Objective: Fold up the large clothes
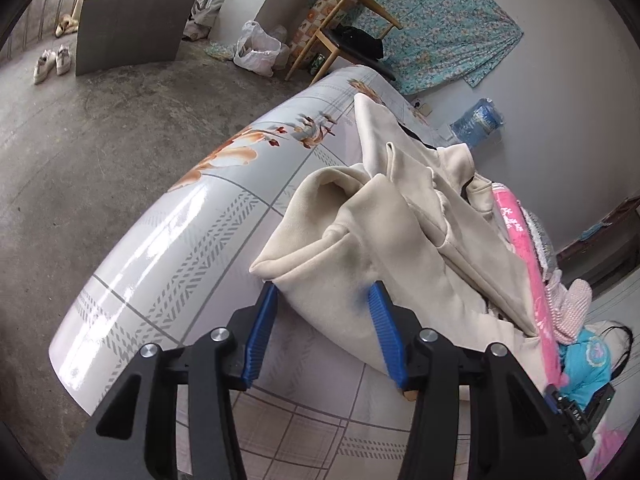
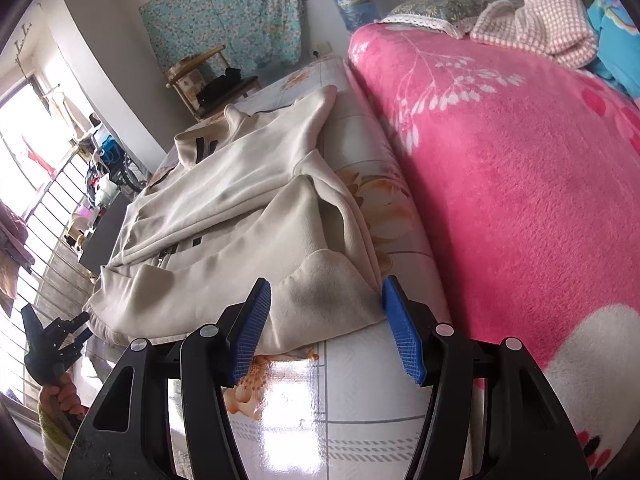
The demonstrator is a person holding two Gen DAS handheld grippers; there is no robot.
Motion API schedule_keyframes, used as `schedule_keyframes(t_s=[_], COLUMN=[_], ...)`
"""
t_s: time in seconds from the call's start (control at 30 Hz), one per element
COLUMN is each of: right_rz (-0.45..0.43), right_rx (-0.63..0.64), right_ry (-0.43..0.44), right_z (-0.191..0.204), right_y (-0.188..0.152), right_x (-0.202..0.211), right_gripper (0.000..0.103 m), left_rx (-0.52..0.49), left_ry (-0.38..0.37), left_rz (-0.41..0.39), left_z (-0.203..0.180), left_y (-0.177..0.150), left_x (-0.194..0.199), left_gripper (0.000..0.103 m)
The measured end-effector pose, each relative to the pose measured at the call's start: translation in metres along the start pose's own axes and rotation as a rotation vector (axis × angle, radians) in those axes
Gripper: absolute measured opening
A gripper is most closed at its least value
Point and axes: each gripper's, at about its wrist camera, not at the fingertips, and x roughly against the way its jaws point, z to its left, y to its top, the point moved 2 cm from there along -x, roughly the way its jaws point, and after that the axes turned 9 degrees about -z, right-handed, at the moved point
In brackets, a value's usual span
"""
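Left wrist view: the left gripper (image 1: 324, 300) has its 2 blue fingers (image 1: 260, 336) spread apart, with a bunched hem corner of 1 cream jacket (image 1: 400, 232) sitting between the tips, not pinched. The jacket lies heaped on the glossy floral table cover (image 1: 168, 248), whose long left edge drops to bare concrete floor (image 1: 80, 140); a wide strip of cover lies bare between jacket and that edge. Right of the jacket, 1 pink blanket (image 1: 520, 240) presses close. Farther off stand 1 wooden chair (image 1: 340, 32), 1 white plastic bag (image 1: 256, 50) and 2 pale shoes (image 1: 52, 62).

Right wrist view: the right gripper (image 2: 326, 300) is likewise parted, its 2 fingers (image 2: 404, 344) flanking the jacket's near hem fold. Bare cover shows below the hem and in a narrow strip beside the blanket. At far left, the left gripper meets the jacket's opposite edge.
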Motion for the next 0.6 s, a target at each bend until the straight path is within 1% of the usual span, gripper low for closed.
schedule_keyframes(t_s=[0.1, 0.13, 0.17, 0.2, 0.23, 0.27, 0.33, 0.37, 0.47, 0.53, 0.6], right_rz=[-0.008, -0.011, -0.007, -0.001, 0.012, 0.035, 0.033, 0.019, -0.029, -0.043, -0.045], right_rx=[0.047, 0.072, 0.094, 0.12, 0.145, 0.149, 0.166, 0.177, 0.132, 0.117, 0.126], right_ry=[-0.008, -0.017, -0.027, -0.033, -0.025, -0.005, -0.013, -0.017, 0.027, 0.063, 0.079], right_z=[0.002, 0.004, 0.005, 0.008, 0.011, 0.013, 0.017, 0.019, 0.023, 0.028, 0.035], right_y=[0.001, 0.001, 0.001, 0.001, 0.001, -0.001, -0.001, 0.0, 0.011, 0.016, 0.017], right_x=[-0.008, -0.01, -0.012, -0.014, -0.015, -0.018, -0.015, -0.01, 0.013, 0.029, 0.043], right_gripper=[0.054, 0.05, 0.047, 0.043, 0.023, 0.016, 0.013, 0.012, 0.011, 0.011, 0.011], left_rx=[-0.089, -0.102, -0.112, -0.13, -0.156, -0.192, -0.251, -0.28, -0.375, -0.4, -0.393], left_ry=[0.062, 0.071, 0.077, 0.083, 0.087, 0.096, 0.107, 0.108, 0.088, 0.061, 0.035], left_rz=[-0.034, -0.044, -0.052, -0.06, -0.061, -0.06, -0.08, -0.097, -0.173, -0.187, -0.184], left_z=[-0.009, -0.01, -0.01, -0.012, -0.015, -0.019, -0.028, -0.033, -0.049, -0.053, -0.048], left_y=[-0.003, -0.003, -0.003, -0.004, -0.004, -0.005, -0.004, -0.004, 0.001, 0.005, 0.009], left_x=[-0.005, -0.006, -0.007, -0.007, -0.007, -0.007, -0.002, 0.004, 0.031, 0.049, 0.066], left_gripper=[0.032, 0.028, 0.026, 0.021, 0.015, 0.012, 0.007, 0.007, 0.006, 0.006, 0.006])
